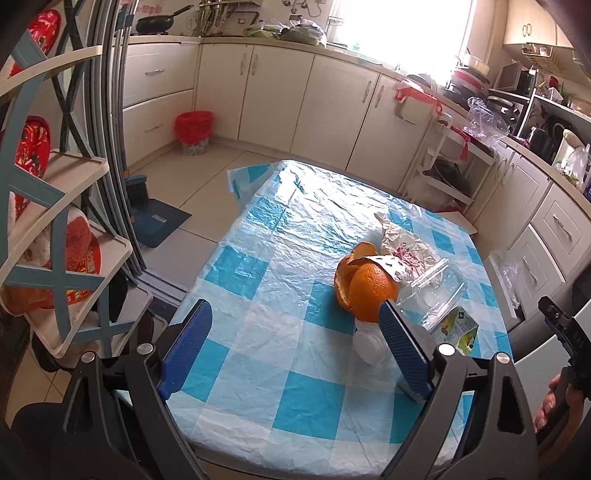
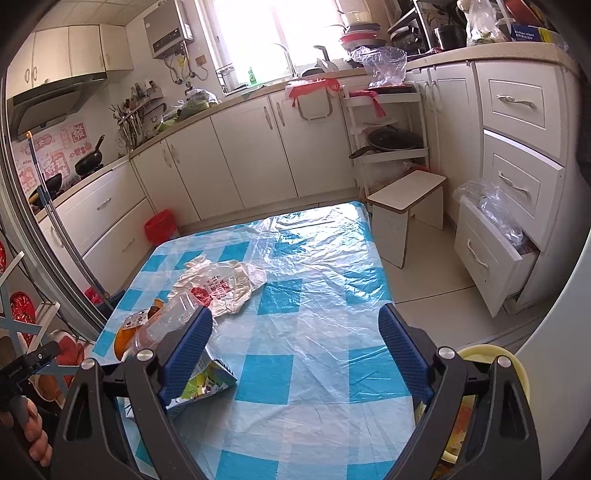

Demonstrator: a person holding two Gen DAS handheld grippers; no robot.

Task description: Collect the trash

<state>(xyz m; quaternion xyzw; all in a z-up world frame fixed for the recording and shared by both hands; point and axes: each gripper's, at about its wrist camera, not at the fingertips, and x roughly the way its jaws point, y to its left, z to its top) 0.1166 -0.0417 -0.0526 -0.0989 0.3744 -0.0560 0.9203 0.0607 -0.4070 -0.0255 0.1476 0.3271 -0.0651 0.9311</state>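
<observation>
Both hand-held grippers gape empty; only the right view shows the yellow bin [image 2: 519, 363].

Bright daylight from the window [image 1: 399, 33], blown out to pure white in both views. Strong sheen on the plastic tablecloth [image 2: 314, 236], perhaps hiding some of its pattern. Soft, short shadows under the trash. Heavy fisheye bending of cabinets [image 2: 251, 155] toward the edges, dark vignette in the corners. Sharp at centre, slightly soft at the rims.
</observation>
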